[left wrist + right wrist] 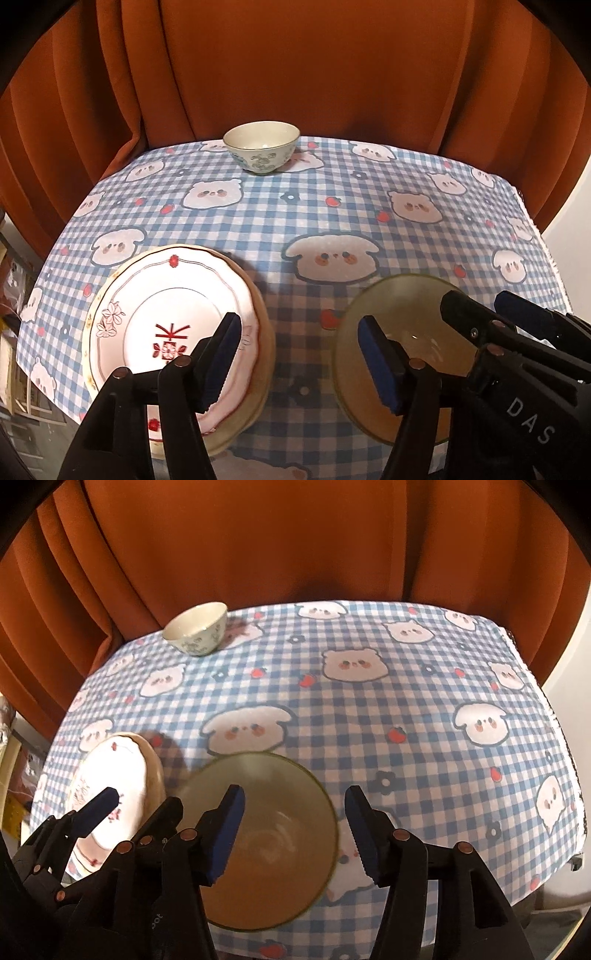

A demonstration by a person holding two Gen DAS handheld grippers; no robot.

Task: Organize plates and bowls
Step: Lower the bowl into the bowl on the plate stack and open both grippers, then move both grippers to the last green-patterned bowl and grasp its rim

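A table covered in a blue checked cloth (pixel 295 229) with little bear and puppy faces stands against rust-orange curtains (pixel 295 66). On the near left sits a stack of plates (pixel 166 306), the top one white with a red rim line, a flower sprig and a red mark in its middle, resting on a cream plate beneath. Just beside it to the right is a translucent greenish glass bowl (pixel 273 801), upright on the cloth. Far back near the curtain stands a small pale bowl (pixel 261 151) with a green floral pattern, well apart from the others. The left tongs (pixel 299 354) hang with jaws apart, one blue pad over the plate stack's right edge, the other over the glass bowl's left rim, gripping nothing. The right tongs (pixel 295 834) are likewise parted and empty, with one pad above the glass bowl's inside and the other outside its right rim.
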